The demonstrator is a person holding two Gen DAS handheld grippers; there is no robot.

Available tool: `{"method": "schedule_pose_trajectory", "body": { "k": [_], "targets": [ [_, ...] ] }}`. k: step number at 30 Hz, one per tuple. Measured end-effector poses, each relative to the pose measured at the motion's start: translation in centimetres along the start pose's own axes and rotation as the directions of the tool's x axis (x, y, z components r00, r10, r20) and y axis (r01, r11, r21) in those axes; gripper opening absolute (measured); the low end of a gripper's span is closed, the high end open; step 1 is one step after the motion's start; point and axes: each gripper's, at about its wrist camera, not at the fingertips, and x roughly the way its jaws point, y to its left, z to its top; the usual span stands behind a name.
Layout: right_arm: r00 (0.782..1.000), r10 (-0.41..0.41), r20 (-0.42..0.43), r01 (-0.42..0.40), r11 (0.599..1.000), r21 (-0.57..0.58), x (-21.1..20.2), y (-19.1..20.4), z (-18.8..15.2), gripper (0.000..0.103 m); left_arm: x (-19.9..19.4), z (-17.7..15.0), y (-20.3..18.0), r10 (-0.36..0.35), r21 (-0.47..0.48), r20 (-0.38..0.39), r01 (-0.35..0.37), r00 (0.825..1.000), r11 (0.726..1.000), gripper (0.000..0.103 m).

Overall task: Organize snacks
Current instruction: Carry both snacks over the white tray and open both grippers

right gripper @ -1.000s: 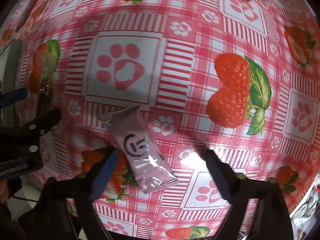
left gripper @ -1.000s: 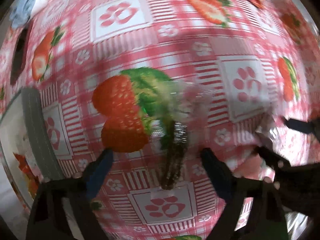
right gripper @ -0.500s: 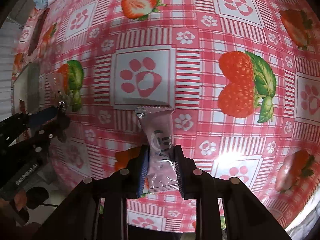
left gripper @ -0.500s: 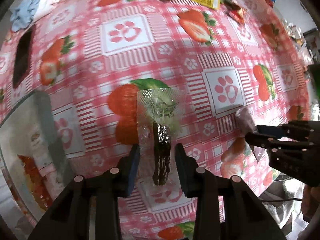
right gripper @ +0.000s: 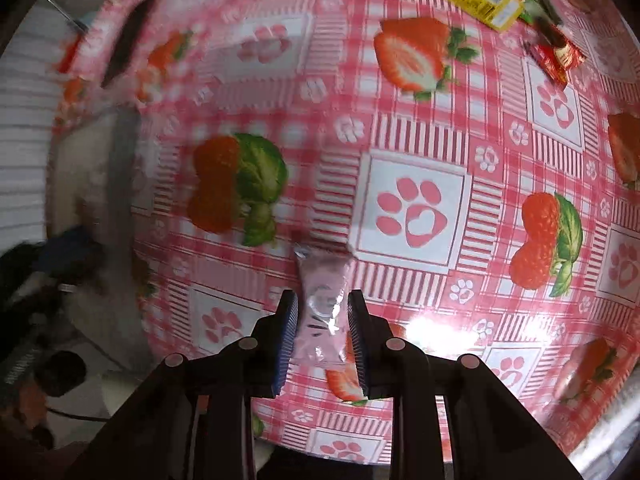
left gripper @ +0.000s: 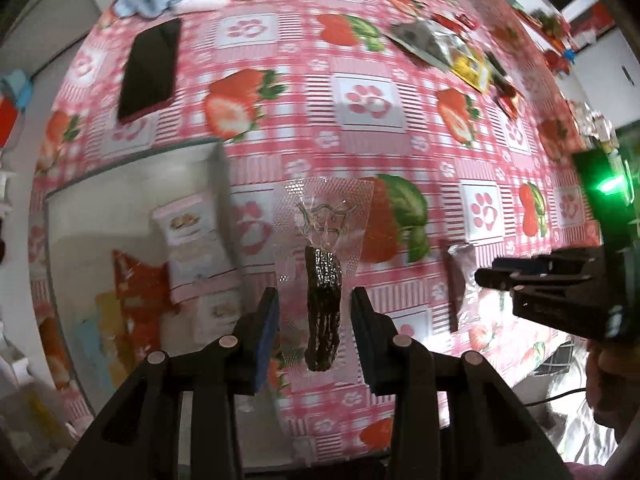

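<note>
Left claw (left gripper: 314, 320): clamped on the clear packet (left gripper: 320, 264) with the dark snack strip; I held it clear of the tabletop (left gripper: 360, 152).
Right claw (right gripper: 322, 320): clamped on the pink packet (right gripper: 322, 304), also lifted.
Change: a second ago both claws stood apart over packets lying flat; both had since shut and raised.
Meaning: both grasps done, carry phase started, I judged.
Bin (left gripper: 132, 216): at 9 o'clock of my left claw, already holding snack packs.
Vs earlier: bin came much nearer centre in the left view; right view blurred from motion.
Remaining: loose snacks (left gripper: 436, 44) at 1 o'clock.
</note>
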Motion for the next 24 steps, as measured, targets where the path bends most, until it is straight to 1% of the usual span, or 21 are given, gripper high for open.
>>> {"method": "schedule_pose_trajectory", "body": {
  "k": [1, 2, 4, 5, 7, 8, 9, 11, 12, 13, 14, 16, 20, 21, 24],
  "targets": [
    [1.0, -0.007, -0.021, 0.007, 1.0, 0.006, 0.7, 0.1, 0.0, 0.031, -0.2, -0.3, 0.2, 0.001, -0.004, 0.003, -0.001, 1.0, 1.0, 0.04],
    [0.999, -0.019, -0.032, 0.019, 1.0, 0.003, 1.1, 0.3, 0.0, 0.05, -0.3, -0.5, 0.4, 0.003, -0.005, 0.007, -0.003, 1.0, 1.0, 0.04],
    [0.998, -0.055, -0.023, 0.055, 0.998, -0.008, 1.7, 0.8, -0.1, 0.08, -0.4, -0.8, 0.7, 0.008, -0.007, 0.008, -0.008, 1.0, 1.0, 0.04],
    [0.998, -0.06, -0.019, 0.06, 0.998, -0.008, 1.9, 1.0, -0.1, 0.08, -0.4, -1.0, 0.8, 0.009, -0.009, 0.008, -0.009, 1.0, 1.0, 0.04],
    [0.998, -0.051, -0.034, 0.052, 0.999, 0.015, 2.9, 1.3, -0.4, 0.08, -0.6, -1.3, 1.2, 0.013, -0.013, 0.006, -0.013, 1.0, 1.0, 0.04],
    [0.998, -0.05, -0.044, 0.052, 0.998, 0.03, 3.4, 1.4, -0.2, 0.079, -0.7, -1.5, 1.4, 0.016, -0.012, 0.006, -0.016, 1.0, 1.0, 0.04],
    [0.997, -0.06, -0.051, 0.062, 0.997, 0.036, 3.9, 1.2, -0.3, 0.076, -0.8, -1.6, 1.6, 0.02, -0.011, 0.006, -0.02, 1.0, 1.0, 0.04],
    [0.991, -0.124, -0.045, 0.125, 0.992, 0.008, 4.5, 2.2, 0.2, 0.066, -1.2, -1.8, 2.1, 0.029, -0.014, 0.01, -0.029, 1.0, 0.999, 0.04],
    [0.986, -0.163, -0.042, 0.162, 0.987, -0.025, 4.7, 2.8, 0.4, 0.064, -1.3, -2.0, 2.5, 0.03, -0.02, 0.012, -0.03, 0.999, 0.999, 0.04],
    [0.985, -0.17, -0.02, 0.169, 0.984, -0.059, 4.6, 3.7, 0.3, 0.052, -1.4, -2.0, 2.7, 0.031, -0.026, 0.013, -0.031, 0.999, 0.999, 0.04],
    [0.985, -0.172, -0.014, 0.17, 0.983, -0.074, 4.5, 4.5, 0.1, 0.027, -1.6, -2.2, 3.1, 0.035, -0.036, 0.017, -0.034, 0.999, 0.999, 0.04],
    [0.985, -0.171, -0.008, 0.17, 0.982, -0.087, 4.2, 5.5, 0.1, 0.025, -1.9, -2.6, 4.1, 0.047, -0.06, 0.02, -0.046, 0.999, 0.997, 0.04],
    [0.999, -0.05, 0.012, 0.051, 0.997, -0.065, 2.5, 7.1, 1.3, 0.025, -2.6, -3.6, 6.2, 0.058, -0.12, 0.027, -0.055, 0.998, 0.991, 0.04],
    [0.999, -0.032, 0.021, 0.034, 0.997, -0.076, 1.6, 7.0, 1.9, 0.025, -2.8, -3.8, 6.7, 0.063, -0.134, 0.029, -0.059, 0.998, 0.989, 0.04],
    [0.998, 0.019, 0.053, -0.012, 0.992, -0.126, -0.1, 10.1, 3.1, 0.025, -3.1, -4.8, 8.3, 0.075, -0.179, 0.029, -0.069, 0.997, 0.981, 0.04]
  ]
}}
